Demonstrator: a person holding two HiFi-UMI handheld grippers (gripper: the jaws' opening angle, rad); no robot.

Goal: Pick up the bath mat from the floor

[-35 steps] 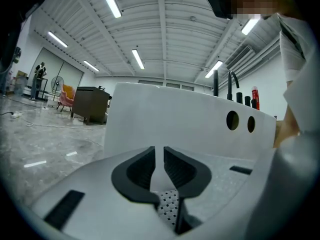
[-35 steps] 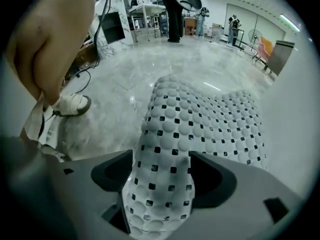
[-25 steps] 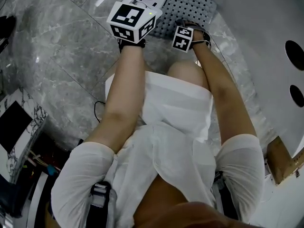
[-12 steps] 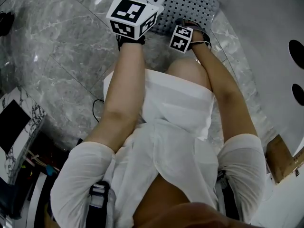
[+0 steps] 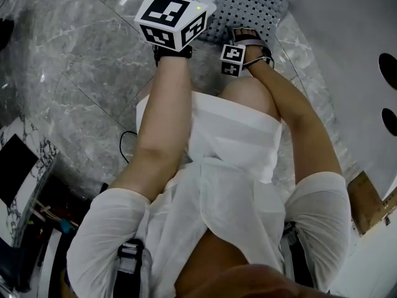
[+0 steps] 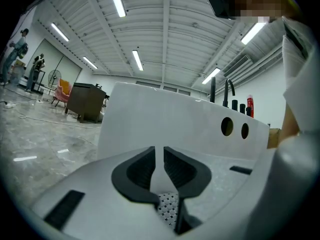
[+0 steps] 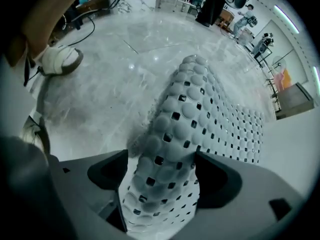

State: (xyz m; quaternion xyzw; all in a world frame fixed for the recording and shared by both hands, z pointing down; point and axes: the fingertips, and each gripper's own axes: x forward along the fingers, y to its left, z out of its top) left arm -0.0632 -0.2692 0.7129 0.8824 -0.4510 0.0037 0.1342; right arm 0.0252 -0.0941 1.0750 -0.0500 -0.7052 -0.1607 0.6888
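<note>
Right gripper (image 7: 160,171) points down; its jaws have just been opening and stand wide, released, astride a raised fold of the perforated bath mat (image 7: 200,104). That mat lies on the grey marble floor (image 7: 110,69), at the far side beside the white tub (image 6: 165,119). Left gripper (image 6: 163,166) is clenched, facing the tub wall.

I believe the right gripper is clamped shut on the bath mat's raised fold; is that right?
Not quite: the right gripper is open, its jaws having just been opening, with the bath mat fold between them, as the right gripper view shows.
</note>
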